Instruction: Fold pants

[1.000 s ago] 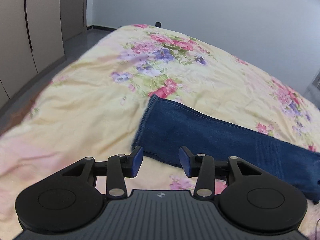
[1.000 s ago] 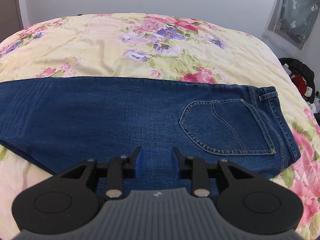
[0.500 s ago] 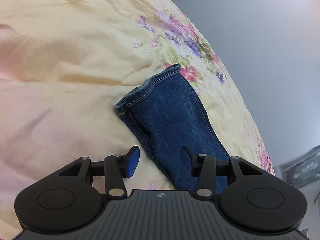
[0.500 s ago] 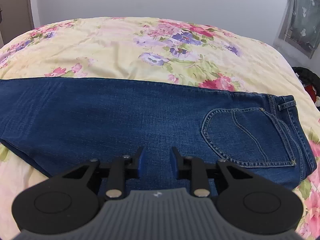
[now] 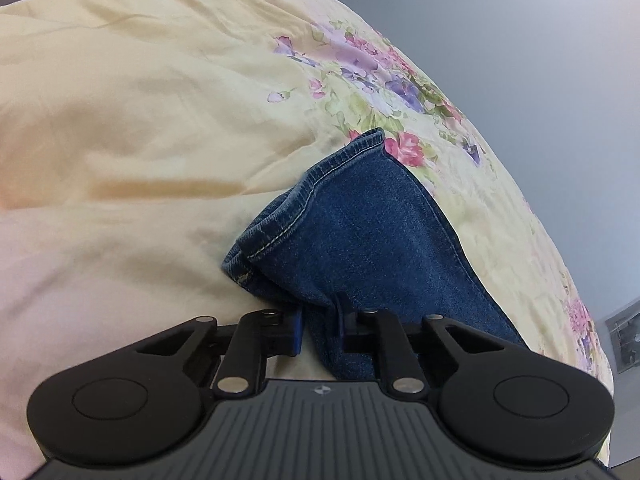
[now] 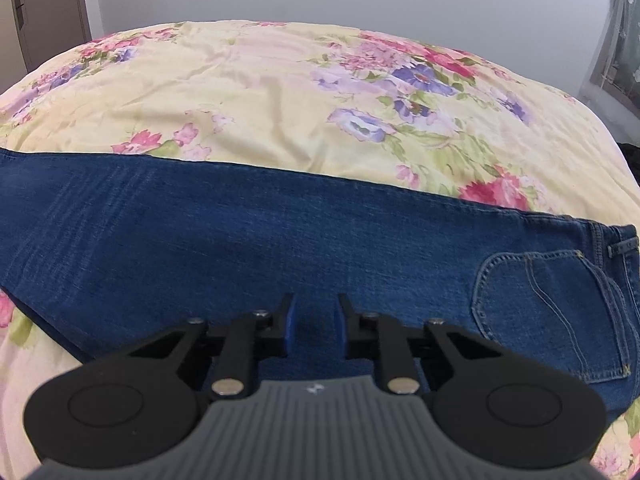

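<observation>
left gripper (image 5: 319,322): pinching the denim edge near the leg hem, fabric bunched between the blue pads
jeans (image 5: 372,236): on the floral bedspread (image 5: 140,128), leg end with stitched hem (image 5: 320,178) lifted and creased at the grip
right gripper (image 6: 313,320): fingers spread, nothing between them, low over the thigh area; contact unclear
back pocket (image 6: 548,312): right of that gripper, facing up, waistband at far right
</observation>
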